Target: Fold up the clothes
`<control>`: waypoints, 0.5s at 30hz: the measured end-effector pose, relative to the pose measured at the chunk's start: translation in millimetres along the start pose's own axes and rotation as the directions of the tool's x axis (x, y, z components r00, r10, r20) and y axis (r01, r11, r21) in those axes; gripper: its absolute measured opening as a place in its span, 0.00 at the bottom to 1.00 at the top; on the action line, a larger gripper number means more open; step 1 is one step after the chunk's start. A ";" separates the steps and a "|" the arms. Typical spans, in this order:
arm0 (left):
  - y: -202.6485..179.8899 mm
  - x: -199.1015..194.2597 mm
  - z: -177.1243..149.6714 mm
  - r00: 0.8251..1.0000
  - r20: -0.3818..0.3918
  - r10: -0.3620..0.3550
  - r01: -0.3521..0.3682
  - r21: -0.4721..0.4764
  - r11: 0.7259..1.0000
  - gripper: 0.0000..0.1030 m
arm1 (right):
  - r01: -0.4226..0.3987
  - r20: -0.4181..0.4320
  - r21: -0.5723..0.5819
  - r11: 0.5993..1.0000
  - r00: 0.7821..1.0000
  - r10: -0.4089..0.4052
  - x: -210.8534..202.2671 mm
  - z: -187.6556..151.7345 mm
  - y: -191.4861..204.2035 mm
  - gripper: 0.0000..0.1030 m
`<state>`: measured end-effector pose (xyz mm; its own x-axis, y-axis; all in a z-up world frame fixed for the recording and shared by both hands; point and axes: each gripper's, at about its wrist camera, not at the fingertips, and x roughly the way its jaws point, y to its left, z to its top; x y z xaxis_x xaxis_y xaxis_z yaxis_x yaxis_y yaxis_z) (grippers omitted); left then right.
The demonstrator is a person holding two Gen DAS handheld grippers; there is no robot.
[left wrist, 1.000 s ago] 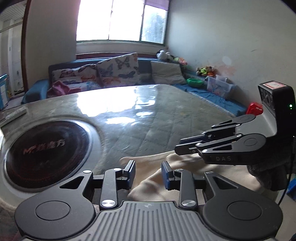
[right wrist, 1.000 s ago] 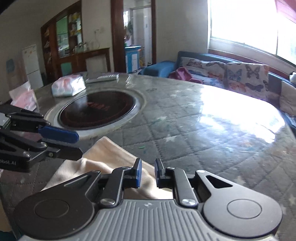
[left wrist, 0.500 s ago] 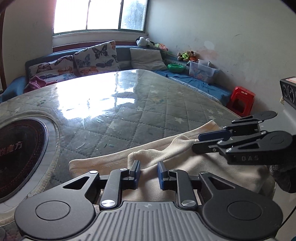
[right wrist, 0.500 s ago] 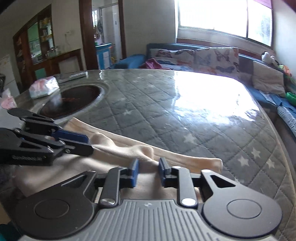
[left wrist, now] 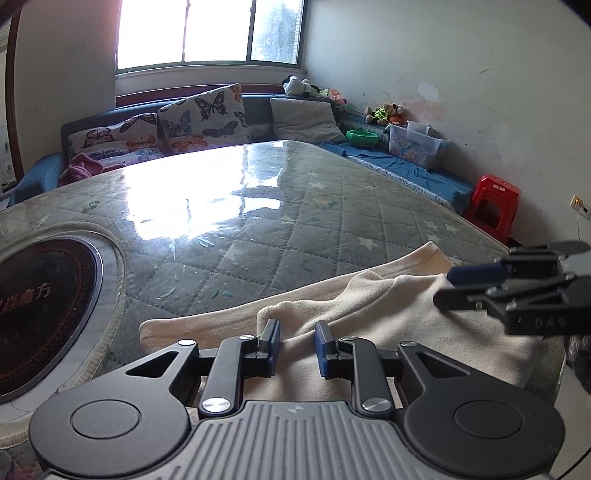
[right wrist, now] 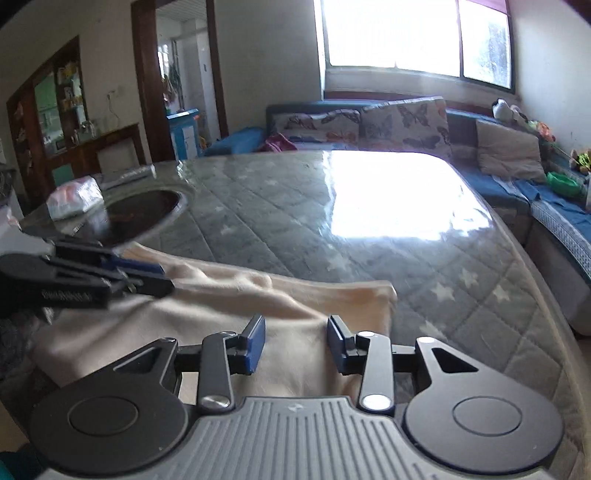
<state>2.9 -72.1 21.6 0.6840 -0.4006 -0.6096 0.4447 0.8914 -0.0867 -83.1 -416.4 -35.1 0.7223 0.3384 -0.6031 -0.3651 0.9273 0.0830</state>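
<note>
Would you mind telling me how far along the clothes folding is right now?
Done: the cream garment lies spread along the near edge of the quilted table, one long fold already doubled over it. In hand: nothing is gripped; the left claw stands open over the cloth, and the right claw has just been opening, cloth lying loose between its fingers. Left: further folds into a compact bundle.

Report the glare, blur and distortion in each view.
Left wrist view: window blown out, its glare washing the table; the edges bow, fisheye style. Right wrist view: the same glare patch mid-table, and the left gripper and cream garment are motion-blurred.
</note>
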 end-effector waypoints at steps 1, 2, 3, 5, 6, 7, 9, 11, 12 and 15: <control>-0.7 -0.6 -0.1 1.000 0.001 0.003 -0.003 0.000 1.000 0.23 | -0.004 0.009 0.015 1.000 1.000 0.004 -0.1 -2.0 -2.5 0.37; -1.4 -2.4 -0.2 1.000 0.005 0.006 -0.006 0.001 1.000 0.23 | -0.007 0.018 0.026 1.000 1.000 0.007 -1.0 -3.5 -4.4 0.37; -2.0 -4.8 -0.3 1.000 0.009 0.008 -0.008 0.002 1.000 0.23 | -0.003 0.028 0.027 1.000 1.000 0.003 -4.3 -3.1 -4.0 0.37; -2.1 -11.9 0.9 1.000 0.019 0.014 -0.014 -0.001 1.000 0.23 | 0.003 0.047 0.027 1.000 0.999 -0.005 -10.6 -2.2 -3.3 0.41; -2.3 -16.9 1.0 1.000 0.027 0.012 -0.012 -0.005 1.000 0.23 | 0.002 0.051 0.022 1.000 0.999 -0.004 -13.2 -2.3 -2.8 0.42; -2.6 -22.1 0.7 0.999 0.034 0.009 -0.008 -0.011 1.000 0.23 | 0.002 0.057 0.011 1.000 0.998 -0.003 -18.0 -3.1 -1.5 0.44; -5.2 -32.1 -1.8 0.999 0.046 0.004 -0.003 -0.012 1.000 0.23 | 0.012 0.065 -0.014 1.000 0.998 -0.011 -26.5 -7.0 2.0 0.47; -6.7 -40.7 -6.6 0.999 0.050 0.001 0.000 -0.013 1.000 0.23 | 0.022 0.071 -0.033 0.999 0.997 -0.020 -34.4 -12.8 5.2 0.48; -7.4 -44.9 -9.2 0.999 0.051 0.000 0.001 -0.014 1.000 0.25 | 0.026 0.075 -0.036 0.999 0.997 -0.023 -37.4 -15.3 6.1 0.50; -8.5 -54.8 -17.3 0.999 0.050 0.003 -0.002 -0.024 1.000 0.27 | 0.073 0.085 -0.033 0.997 0.994 -0.070 -47.6 -24.2 7.4 0.61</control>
<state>-48.4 -54.0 42.0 0.7134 -0.4076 -0.5700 0.4292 0.8972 -0.1045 -134.4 -429.6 -25.0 0.7935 0.2853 -0.5375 -0.3308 0.9436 0.0125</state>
